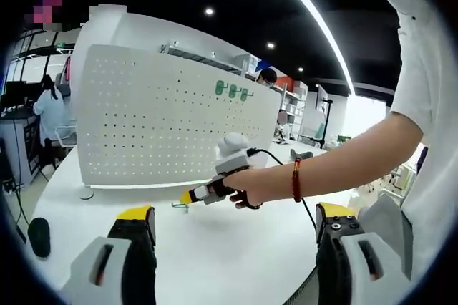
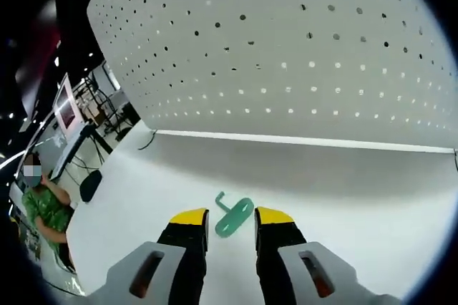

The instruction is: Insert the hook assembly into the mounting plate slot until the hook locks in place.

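A small green hook [image 2: 233, 217] lies flat on the white table [image 2: 343, 205], in the gap between the yellow tips of my right gripper [image 2: 230, 219]. The jaws stand a little apart on either side of it, and I see no grip. The left gripper view shows that gripper [image 1: 190, 196] held in a hand, its tip low over the table by the hook [image 1: 179, 206]. The white pegboard plate [image 1: 172, 119] [image 2: 286, 54] stands upright just behind, with three green hooks [image 1: 232, 91] hung near its top right. My left gripper [image 1: 236, 219] is open wide and holds nothing.
A black oval object [image 1: 39, 237] [image 2: 89, 185] lies near the table's left edge. A cable [image 1: 286, 169] trails from the right gripper across the table. A person's forearm [image 1: 343, 162] reaches in from the right. Other people sit at desks beyond the table.
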